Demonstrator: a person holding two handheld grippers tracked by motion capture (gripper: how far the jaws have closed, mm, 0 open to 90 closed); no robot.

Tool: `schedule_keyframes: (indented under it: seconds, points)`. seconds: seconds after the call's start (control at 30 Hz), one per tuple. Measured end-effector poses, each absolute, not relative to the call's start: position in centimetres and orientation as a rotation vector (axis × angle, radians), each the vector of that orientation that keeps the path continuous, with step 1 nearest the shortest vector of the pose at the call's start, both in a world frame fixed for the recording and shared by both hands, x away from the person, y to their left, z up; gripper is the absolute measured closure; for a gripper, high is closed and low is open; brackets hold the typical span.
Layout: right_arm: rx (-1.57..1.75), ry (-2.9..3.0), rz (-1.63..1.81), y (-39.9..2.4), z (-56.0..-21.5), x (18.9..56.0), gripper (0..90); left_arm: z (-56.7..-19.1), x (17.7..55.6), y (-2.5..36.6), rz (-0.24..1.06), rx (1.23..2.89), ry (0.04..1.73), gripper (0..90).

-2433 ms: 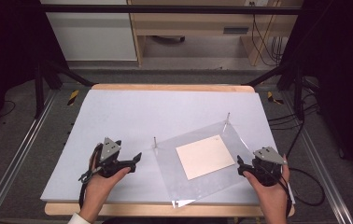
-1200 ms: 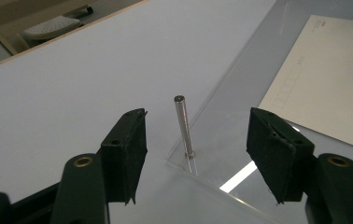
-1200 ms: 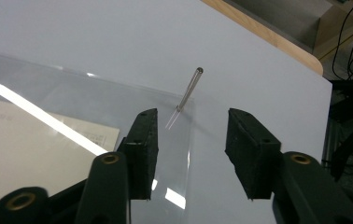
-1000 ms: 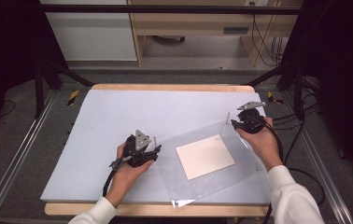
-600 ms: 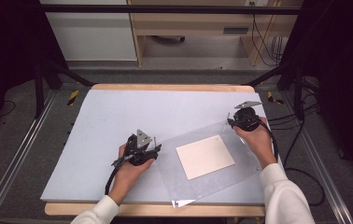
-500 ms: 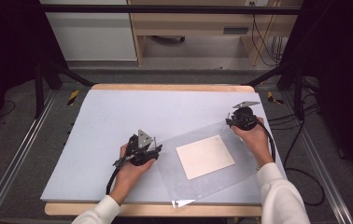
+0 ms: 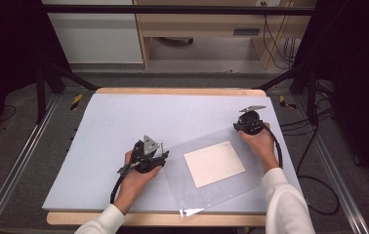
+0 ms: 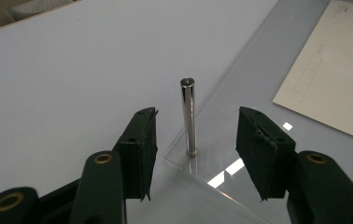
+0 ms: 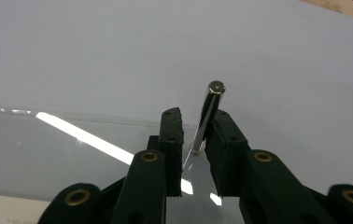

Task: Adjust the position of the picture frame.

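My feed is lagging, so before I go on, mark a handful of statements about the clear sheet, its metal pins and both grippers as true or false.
1. A cream paper card lies on the clear plastic sheet. True.
2. The left gripper is clamped on its upright metal pin. False: the pin stands between the jaws with gaps on both sides.
3. The right gripper has its jaws close around the far pin. True; they have just been closing.
4. The left pin lies flat. False: it stands upright at the sheet's corner.
5. The sheet rests on bare wood. False: it lies on a pale blue-grey mat.
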State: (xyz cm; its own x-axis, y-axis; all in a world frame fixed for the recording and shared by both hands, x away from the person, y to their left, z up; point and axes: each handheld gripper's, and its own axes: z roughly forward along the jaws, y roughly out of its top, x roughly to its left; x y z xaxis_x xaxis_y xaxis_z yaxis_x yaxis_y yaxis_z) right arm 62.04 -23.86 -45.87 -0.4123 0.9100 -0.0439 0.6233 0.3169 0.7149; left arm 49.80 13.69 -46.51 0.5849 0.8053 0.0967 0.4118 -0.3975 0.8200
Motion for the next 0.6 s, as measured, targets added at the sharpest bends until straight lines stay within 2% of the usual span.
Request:
schedule_keyframes:
  seconds: [0.2,0.5,0.53,0.6]
  points:
    - [1.382,2.141,0.861,-24.00,-46.21,62.46,80.2,-46.81,49.80,13.48,0.612,2.049,0.961,50.5]
    - [1.386,2.124,0.879,-23.74,-46.43,62.95,83.8,-47.27,50.22,13.44,0.596,2.043,0.985,60.2]
    - [1.386,2.123,0.881,-23.75,-46.45,62.99,84.3,-47.31,50.28,13.42,0.590,2.041,0.983,65.3]
    - [1.382,2.123,0.882,-23.80,-46.50,63.00,84.4,-47.46,50.44,13.33,0.582,2.048,0.988,65.8]
